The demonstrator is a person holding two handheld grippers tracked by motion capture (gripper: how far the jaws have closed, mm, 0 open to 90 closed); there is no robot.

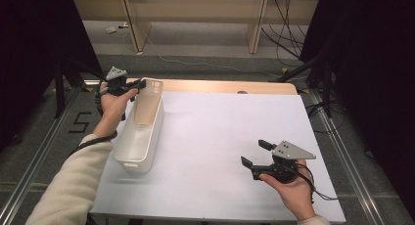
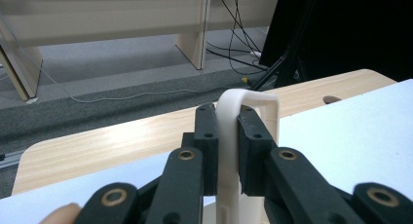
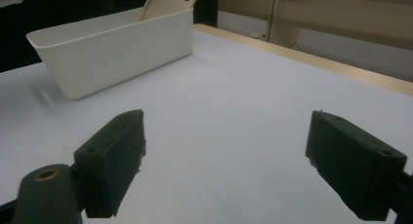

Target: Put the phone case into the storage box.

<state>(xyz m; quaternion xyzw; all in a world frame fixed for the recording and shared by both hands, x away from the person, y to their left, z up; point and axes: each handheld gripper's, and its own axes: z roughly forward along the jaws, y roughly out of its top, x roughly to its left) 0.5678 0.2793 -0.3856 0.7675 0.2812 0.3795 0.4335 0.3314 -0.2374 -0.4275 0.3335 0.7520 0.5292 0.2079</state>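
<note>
Bin [image 1: 139, 137] at table's [image 1: 220, 137] nine o'clock edge: left gripper [image 1: 139, 85] pinches its far rim, right gripper [image 1: 254, 154], jaws spread, waits at four o'clock. Grasp achieved; moving it remains.

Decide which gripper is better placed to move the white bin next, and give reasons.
Left. The left gripper is already clamped on the white bin's rim, while the right gripper hangs open over bare table, well away.
</note>
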